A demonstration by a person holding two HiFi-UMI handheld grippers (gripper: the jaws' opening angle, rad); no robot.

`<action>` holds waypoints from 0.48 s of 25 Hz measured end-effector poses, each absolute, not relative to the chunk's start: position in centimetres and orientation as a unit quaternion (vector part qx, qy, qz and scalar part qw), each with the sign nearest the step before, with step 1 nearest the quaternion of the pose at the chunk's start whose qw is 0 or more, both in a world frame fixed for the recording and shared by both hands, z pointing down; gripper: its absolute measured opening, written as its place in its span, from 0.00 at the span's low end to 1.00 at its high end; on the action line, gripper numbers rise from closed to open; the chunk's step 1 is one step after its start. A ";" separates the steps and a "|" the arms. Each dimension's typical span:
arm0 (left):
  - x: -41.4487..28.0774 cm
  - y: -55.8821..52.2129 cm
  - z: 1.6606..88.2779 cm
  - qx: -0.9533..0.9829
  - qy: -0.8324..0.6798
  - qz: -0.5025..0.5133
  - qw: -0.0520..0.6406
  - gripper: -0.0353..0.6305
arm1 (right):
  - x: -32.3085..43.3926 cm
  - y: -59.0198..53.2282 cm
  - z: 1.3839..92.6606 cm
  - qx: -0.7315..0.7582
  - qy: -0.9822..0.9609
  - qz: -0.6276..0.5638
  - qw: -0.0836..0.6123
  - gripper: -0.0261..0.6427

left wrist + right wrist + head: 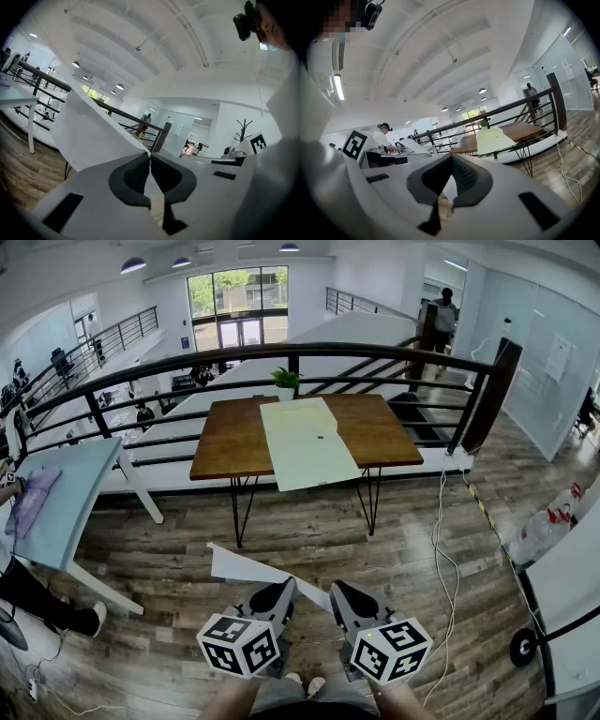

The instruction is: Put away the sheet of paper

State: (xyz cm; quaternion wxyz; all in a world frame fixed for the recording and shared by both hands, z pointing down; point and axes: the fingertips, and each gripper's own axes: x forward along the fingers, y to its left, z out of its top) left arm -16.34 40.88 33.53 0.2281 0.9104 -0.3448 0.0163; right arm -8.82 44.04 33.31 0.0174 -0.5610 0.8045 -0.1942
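Observation:
I hold a white sheet of paper (246, 568) low over the wooden floor, close to my body. My left gripper (289, 583) is shut on its near edge. In the left gripper view the sheet of paper (91, 136) fans up and to the left from the closed left gripper (150, 160). My right gripper (335, 588) is shut at the sheet's right corner. In the right gripper view a white sliver of the paper (448, 187) shows between the pads of the right gripper (451, 161).
Ahead stands a brown wooden table (225, 442) on thin black legs, with a pale yellow-green sheet (305, 442) draped over its front edge and a potted plant (286, 381) behind. A black railing (375, 351) runs behind it. A light blue table (66, 502) is left, cables (439, 549) right.

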 end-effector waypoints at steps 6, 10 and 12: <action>-16.0 40.9 33.9 0.909 -0.344 0.018 0.233 0.09 | -8.4 43.9 33.4 -0.560 0.808 -0.185 0.009 0.08; -15.5 40.9 33.9 0.908 -0.346 0.016 0.235 0.09 | -8.1 43.9 33.5 -0.557 0.809 -0.189 0.009 0.08; -15.3 40.8 33.9 0.907 -0.349 0.015 0.235 0.09 | -7.9 43.9 33.4 -0.551 0.812 -0.191 0.018 0.08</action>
